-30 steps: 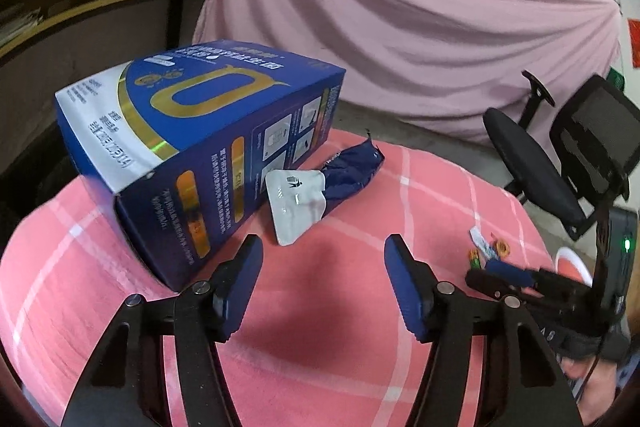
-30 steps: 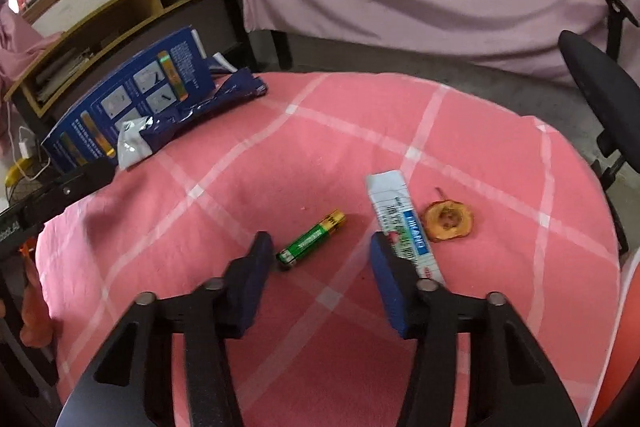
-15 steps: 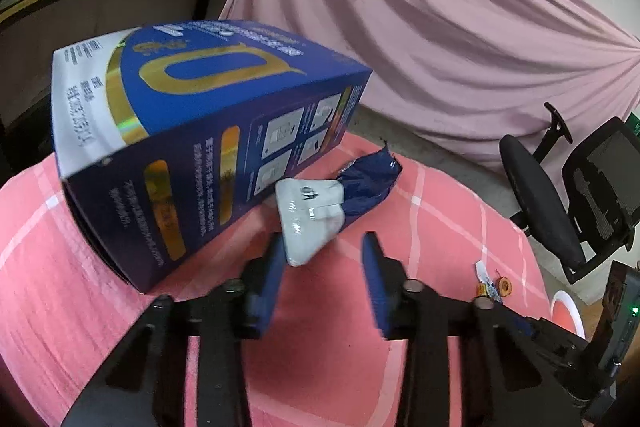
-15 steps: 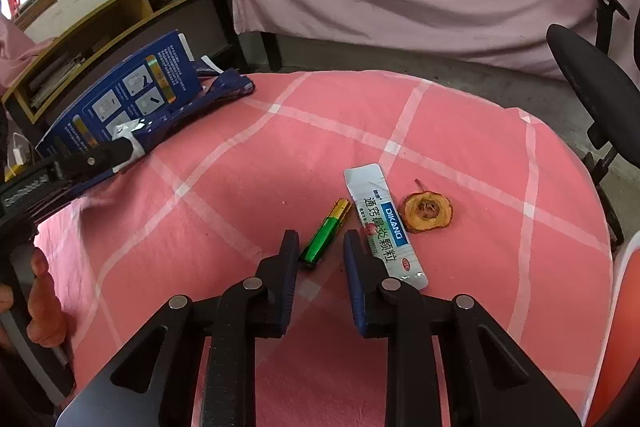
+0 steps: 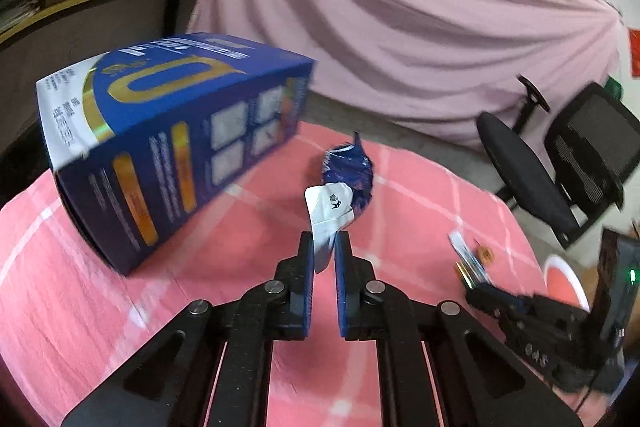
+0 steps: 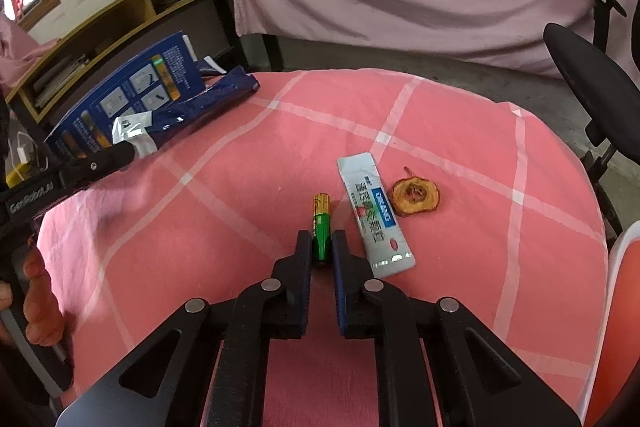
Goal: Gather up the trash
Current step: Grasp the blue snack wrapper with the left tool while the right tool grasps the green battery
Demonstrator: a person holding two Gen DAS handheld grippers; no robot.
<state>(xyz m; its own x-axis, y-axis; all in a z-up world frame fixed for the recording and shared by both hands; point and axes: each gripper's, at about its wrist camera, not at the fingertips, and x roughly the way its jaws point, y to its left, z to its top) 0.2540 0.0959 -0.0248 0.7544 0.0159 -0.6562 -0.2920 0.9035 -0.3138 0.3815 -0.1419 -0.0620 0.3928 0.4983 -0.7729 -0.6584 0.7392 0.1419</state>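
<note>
My left gripper (image 5: 323, 241) is shut on the white end of a blue-and-white crumpled wrapper (image 5: 340, 193), which also shows in the right wrist view (image 6: 188, 111). My right gripper (image 6: 321, 241) is shut on a green-and-gold battery (image 6: 321, 227) that lies on the pink checked tablecloth (image 6: 240, 187). A white sachet (image 6: 374, 215) and a dried orange fruit slice (image 6: 416, 197) lie just right of the battery.
A large blue box (image 5: 172, 135) lies on its side at the table's left, beside the wrapper. A black office chair (image 5: 560, 163) stands past the far right edge. A pink curtain (image 5: 400, 27) hangs behind. Wooden shelves (image 6: 120, 27) stand at the far left.
Both grippers closed: the left onto the wrapper's white end, the right onto the battery. The left gripper moved forward to the wrapper; the battery now points straight between the right fingers.
</note>
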